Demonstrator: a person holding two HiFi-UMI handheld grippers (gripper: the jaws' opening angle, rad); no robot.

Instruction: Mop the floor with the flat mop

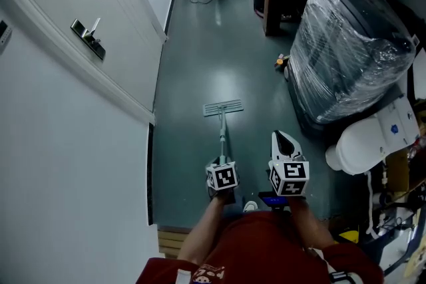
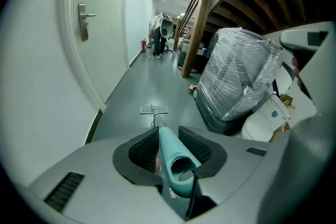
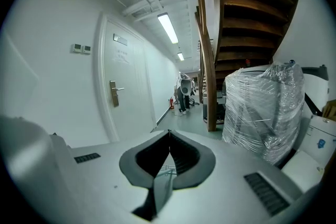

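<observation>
mopping the floor (image 1: 200, 56), mop (image 1: 223, 108) lying flat ahead.
left gripper (image 2: 169, 139) clenches the handle (image 1: 222, 140), right gripper (image 3: 169, 136) closed, empty; next, probably a sweep.

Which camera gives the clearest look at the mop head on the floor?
The head view: the mop head lies flat on the floor, seen whole from above. The left gripper view shows it small and foreshortened past the handle. The right gripper view catches only a sliver.

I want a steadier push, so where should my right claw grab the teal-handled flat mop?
On the thin grey pole, just ahead of the teal grip that the left claw clamps. Open the right claw, now shut, and come in from the right: the pole slants down to the flat head, its right side bare.
</observation>
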